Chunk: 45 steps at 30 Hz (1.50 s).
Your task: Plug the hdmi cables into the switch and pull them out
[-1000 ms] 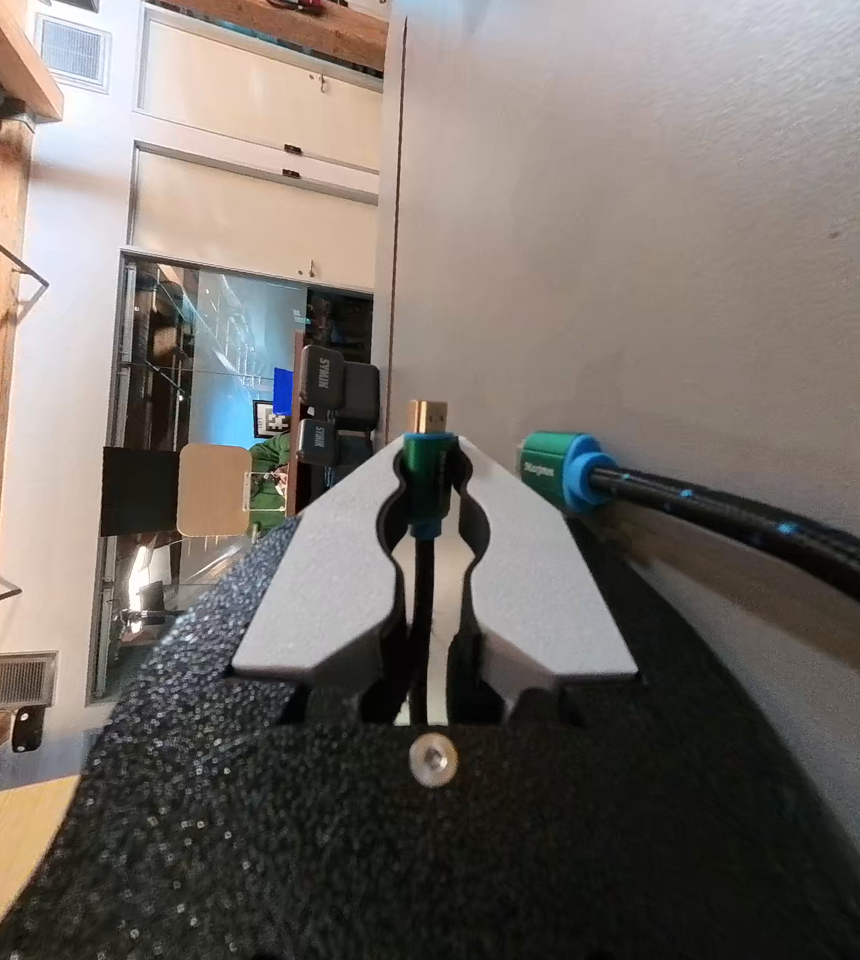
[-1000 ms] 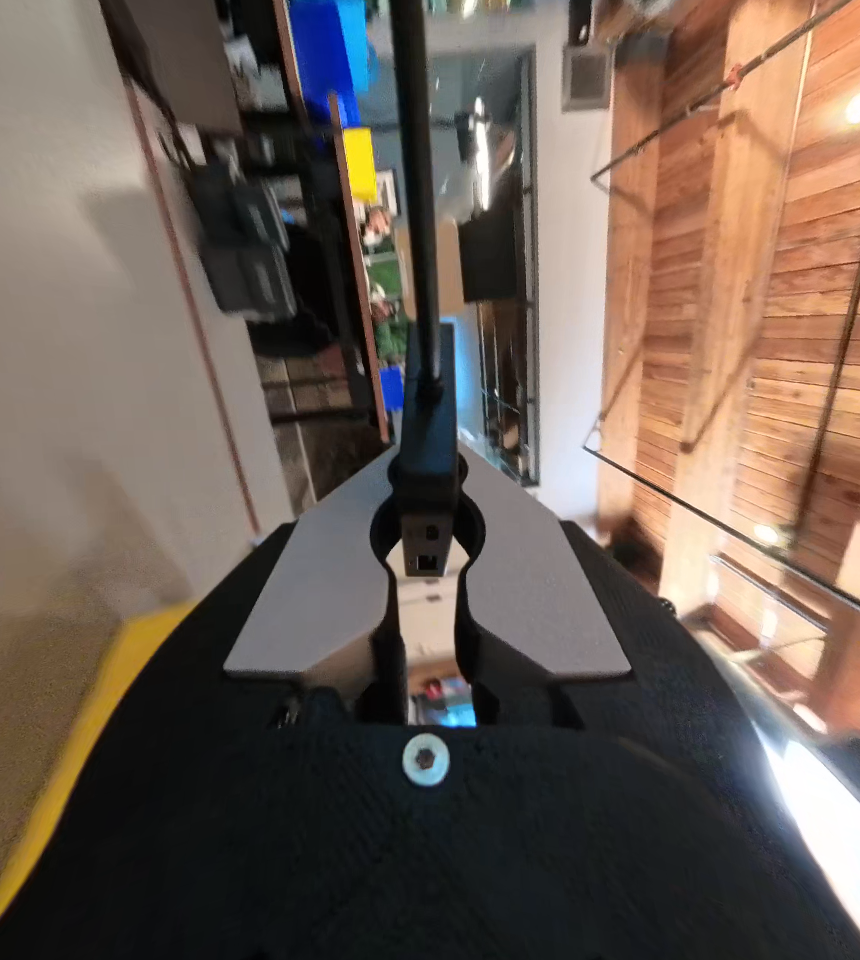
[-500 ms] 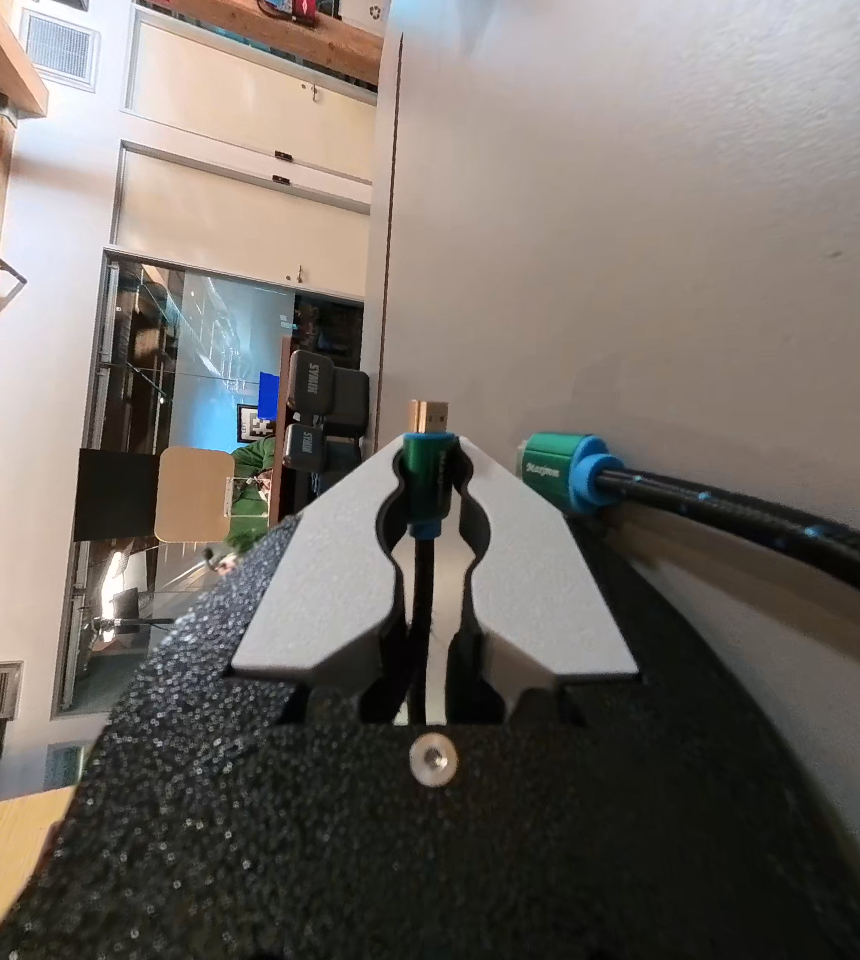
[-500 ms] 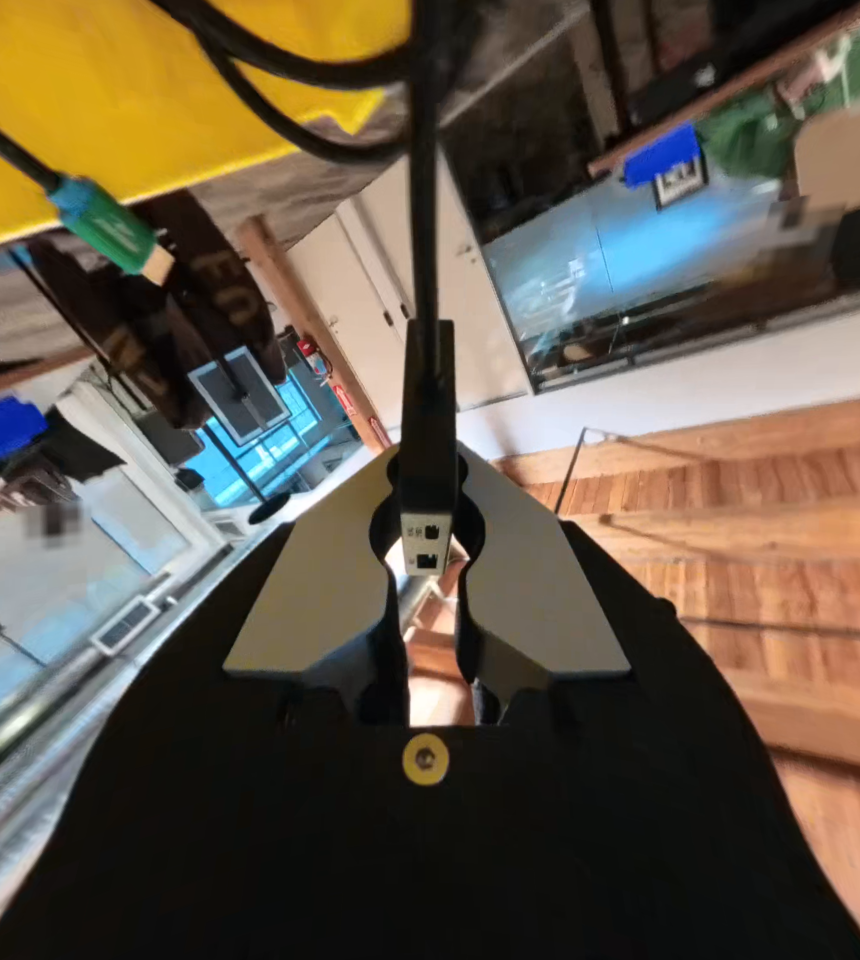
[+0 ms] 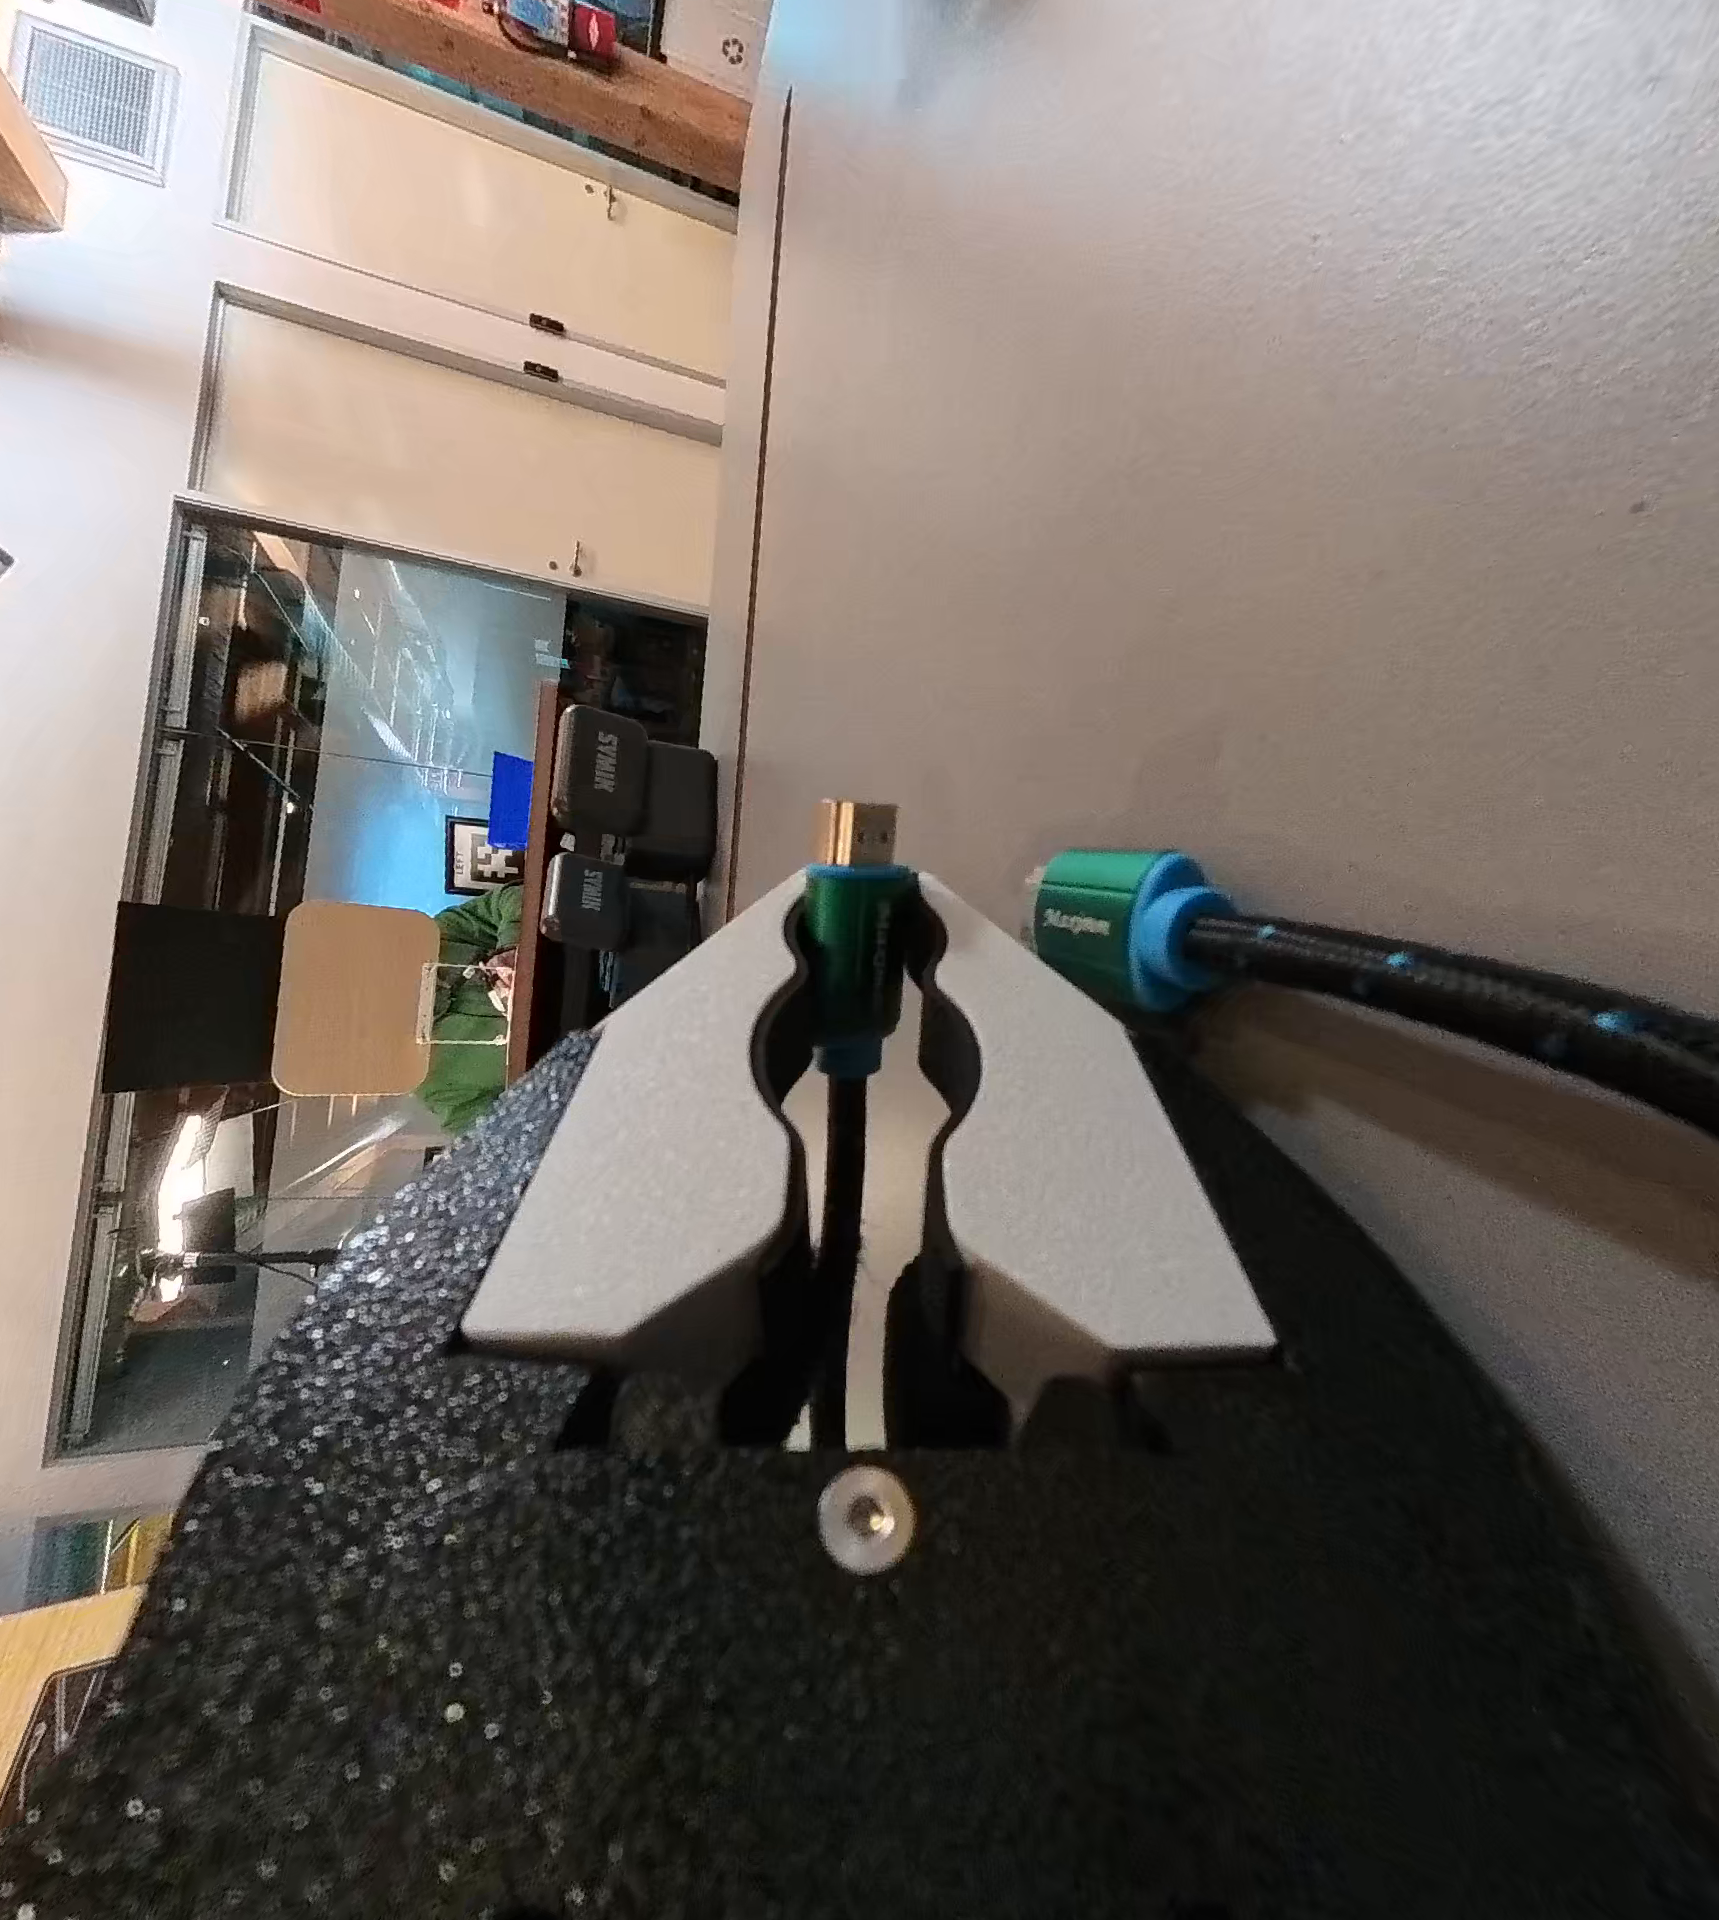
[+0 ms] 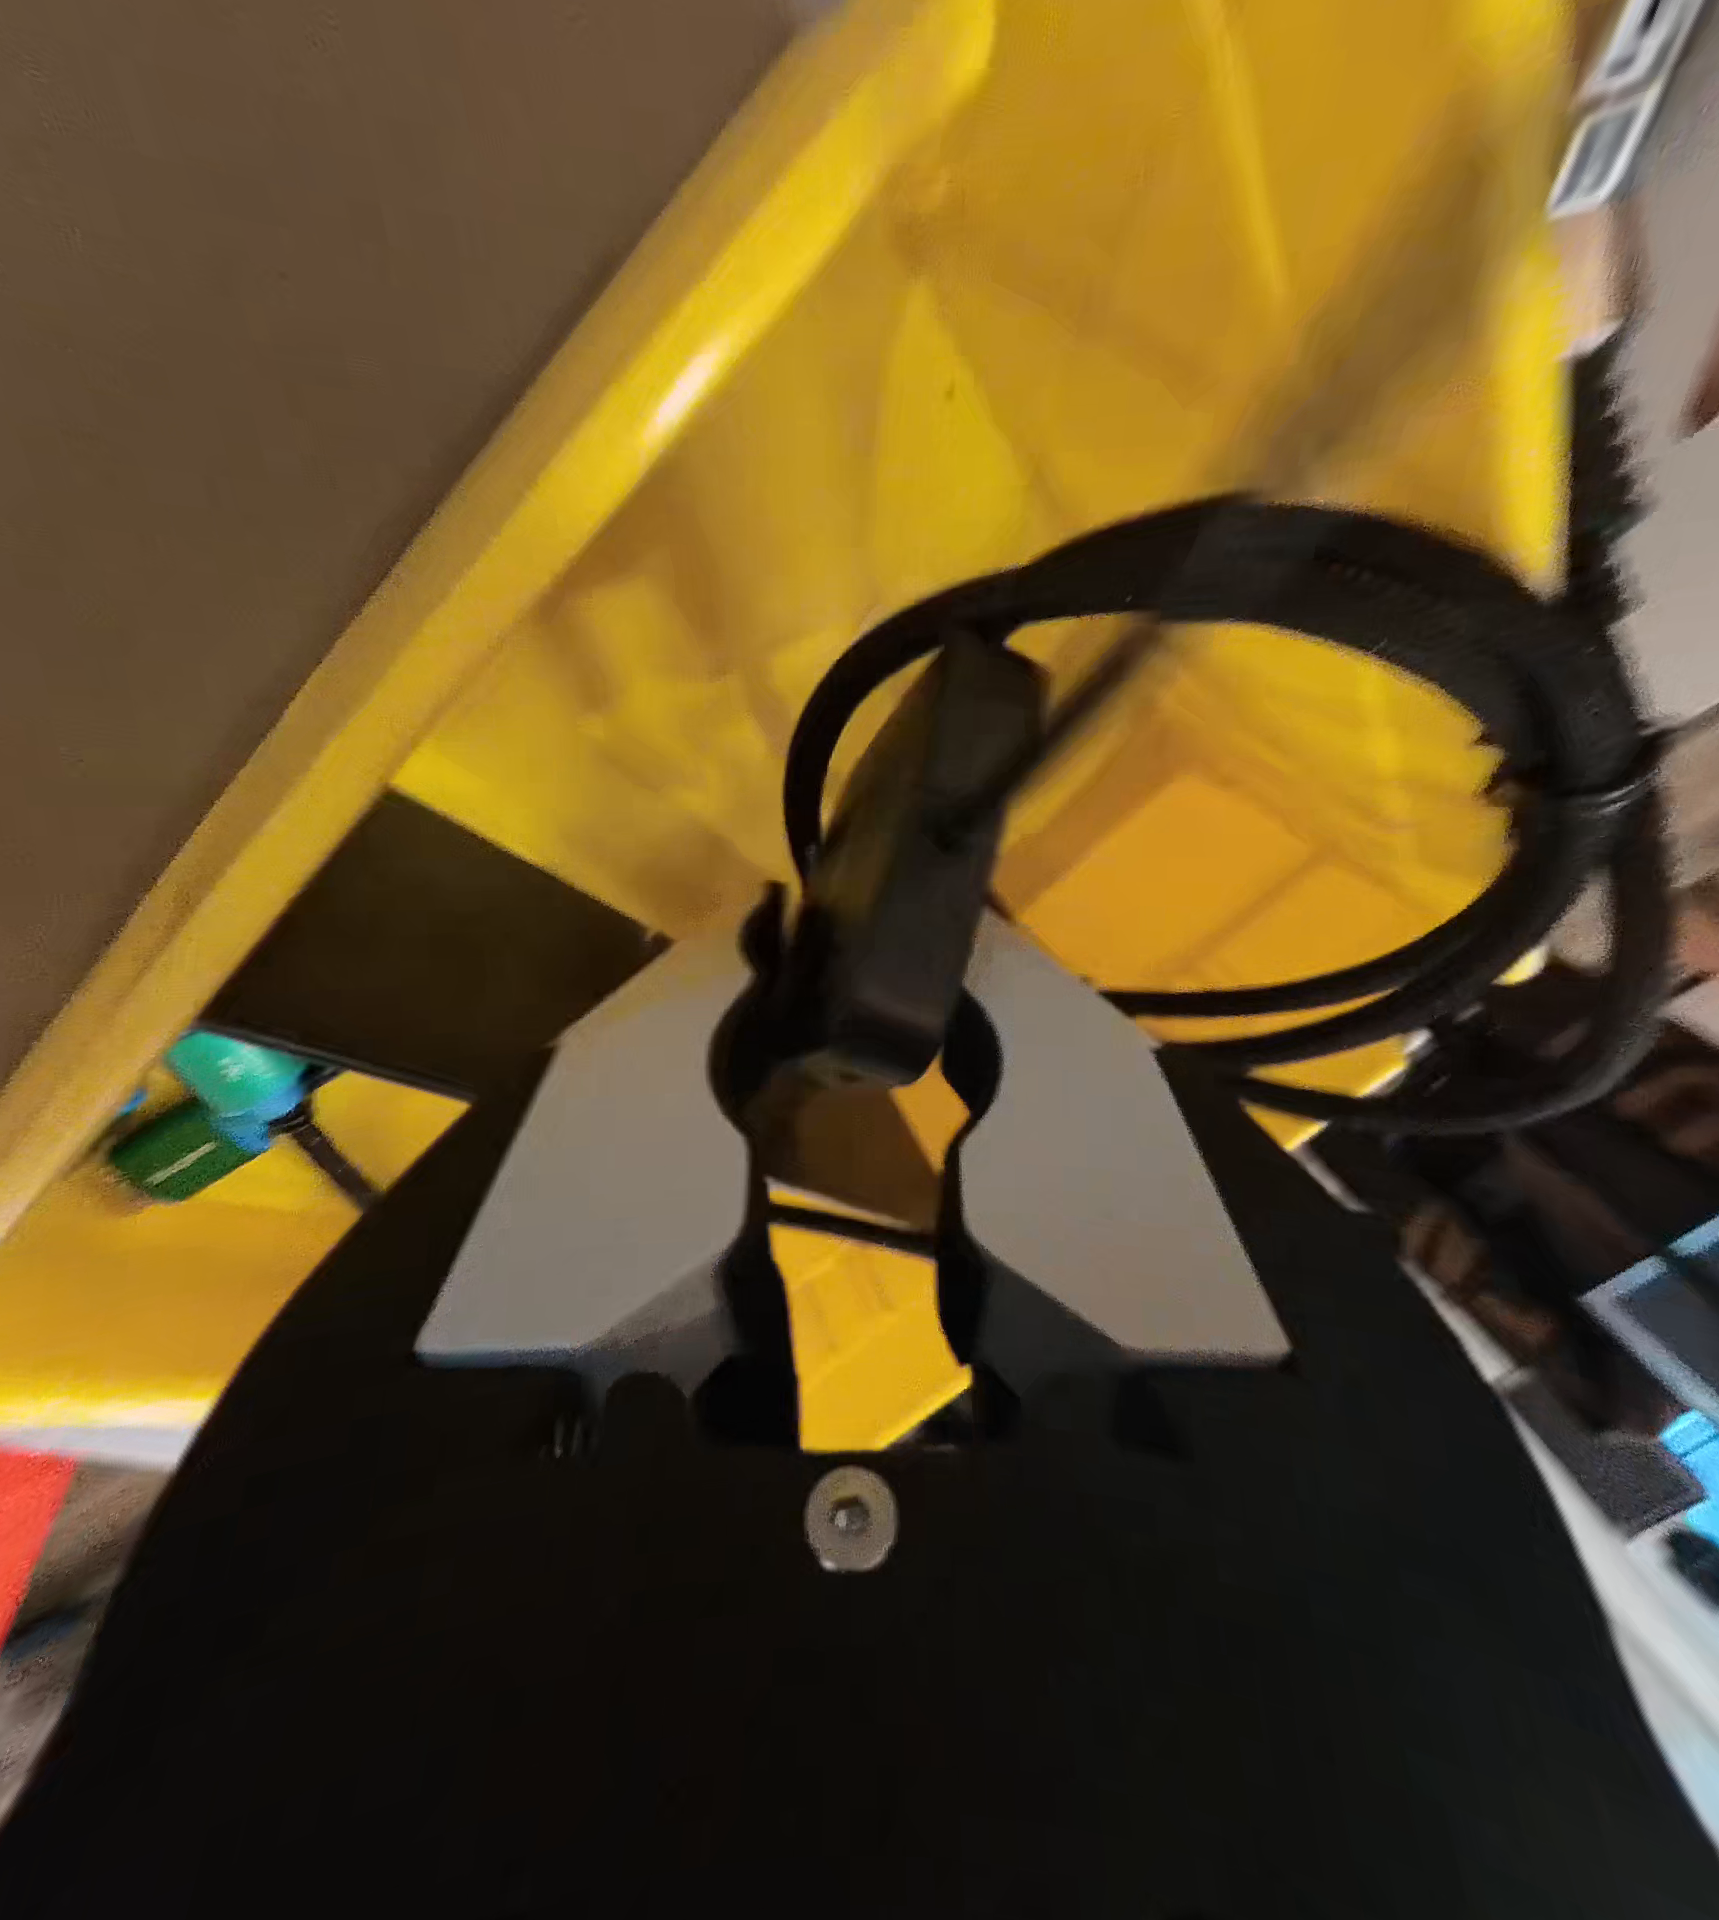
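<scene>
Jaws, left gripper [image 5: 855, 935]: narrow, clamped on the green shell of an HDMI plug [image 5: 853, 971]; gold connector tip protrudes past the fingertips at frame centre, bare, mated to nothing. Its black cable [image 5: 842, 1153] trails back between the fingers.

Jaws, right gripper [image 6: 850, 997]: closed around a black HDMI switch [image 6: 902, 883], frame centre, tilted; view heavily motion-blurred. A looped black lead [image 6: 1354, 644] coils from the switch toward the upper right.

Second HDMI plug [image 5: 1094, 925]: green shell, blue collar, braided black-and-blue cable [image 5: 1561, 1029]; lies on the grey tabletop [image 5: 1354, 416], right of centre in the left wrist view, just beside the held plug, unplugged.

Yellow bin [image 6: 938, 312]: fills the upper half of the right wrist view, beyond the switch. Two more green plug shells [image 6: 211, 1112] sit at the lower left, against it; whether inside or beside cannot be told.

Progress, judged: no plug shown seated in the switch; plug and switch are in separate grippers and share no view. Whether this falls before insertion or after a pull-out cannot be told. At least the tabletop cable appears left to handle.

Writing: small pale lettering on both green shells in the left wrist view; white lettering on dark bags [image 5: 600, 790] in the background, left of centre; a black-and-white marker tag [image 5: 481, 857] beside them. Contents not transcribed.
</scene>
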Each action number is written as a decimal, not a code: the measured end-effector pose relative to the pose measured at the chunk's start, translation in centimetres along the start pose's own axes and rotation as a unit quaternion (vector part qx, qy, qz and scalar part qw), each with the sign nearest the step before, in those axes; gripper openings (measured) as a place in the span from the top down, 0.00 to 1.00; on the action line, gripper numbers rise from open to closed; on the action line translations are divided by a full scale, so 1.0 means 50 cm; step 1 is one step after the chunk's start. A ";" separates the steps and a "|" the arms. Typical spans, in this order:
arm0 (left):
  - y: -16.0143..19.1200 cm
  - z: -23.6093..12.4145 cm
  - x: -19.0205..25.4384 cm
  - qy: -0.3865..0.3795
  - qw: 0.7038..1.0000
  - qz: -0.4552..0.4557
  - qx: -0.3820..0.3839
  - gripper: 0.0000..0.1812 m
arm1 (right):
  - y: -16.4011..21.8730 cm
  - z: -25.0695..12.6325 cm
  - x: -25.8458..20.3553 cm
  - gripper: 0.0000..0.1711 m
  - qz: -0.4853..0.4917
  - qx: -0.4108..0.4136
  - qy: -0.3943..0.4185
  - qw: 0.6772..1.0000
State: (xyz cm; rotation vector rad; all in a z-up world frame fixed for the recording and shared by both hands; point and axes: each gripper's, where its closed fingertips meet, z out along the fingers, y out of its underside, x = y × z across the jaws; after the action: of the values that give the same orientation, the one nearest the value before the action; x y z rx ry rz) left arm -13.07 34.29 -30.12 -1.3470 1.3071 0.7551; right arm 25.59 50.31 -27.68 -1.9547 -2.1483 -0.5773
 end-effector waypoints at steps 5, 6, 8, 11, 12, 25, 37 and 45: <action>-0.001 0.000 0.000 0.002 1.000 -0.003 0.002 0.93 | 0.050 -0.038 0.000 0.46 0.133 -0.059 -0.038 0.989; -0.001 0.000 0.000 0.002 1.000 -0.004 0.003 0.93 | 0.049 -0.059 0.009 0.46 0.145 -0.045 -0.028 0.988; -0.002 0.001 0.000 0.003 1.000 -0.005 0.004 0.93 | 0.048 -0.110 0.037 0.47 0.160 -0.022 0.014 0.987; -0.008 -0.001 -0.005 0.000 1.000 -0.012 0.013 0.93 | 0.005 -0.203 0.069 0.51 0.163 0.034 0.104 0.980; -0.012 -0.003 -0.009 -0.003 1.000 -0.019 0.020 0.93 | -0.039 -0.232 0.061 0.53 0.154 0.080 0.120 0.977; -0.115 -0.081 -0.080 0.223 0.822 -0.472 0.229 0.61 | -0.595 -0.246 -0.350 0.52 -0.030 0.440 -0.080 0.894; 0.111 -0.132 -0.264 -0.187 0.849 -0.465 0.167 0.81 | -0.777 -0.282 -0.431 0.21 -0.147 0.479 -0.142 0.853; 0.163 -0.146 -0.275 -0.251 0.859 -0.432 0.113 0.83 | -0.846 -0.200 -0.417 0.08 -0.211 0.320 -0.187 0.904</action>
State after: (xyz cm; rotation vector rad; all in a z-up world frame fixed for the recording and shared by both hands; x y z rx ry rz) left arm -25.25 32.59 -17.54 -1.2518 0.2771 0.2637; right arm -14.82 24.69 -33.49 -1.3159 -2.5521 0.4684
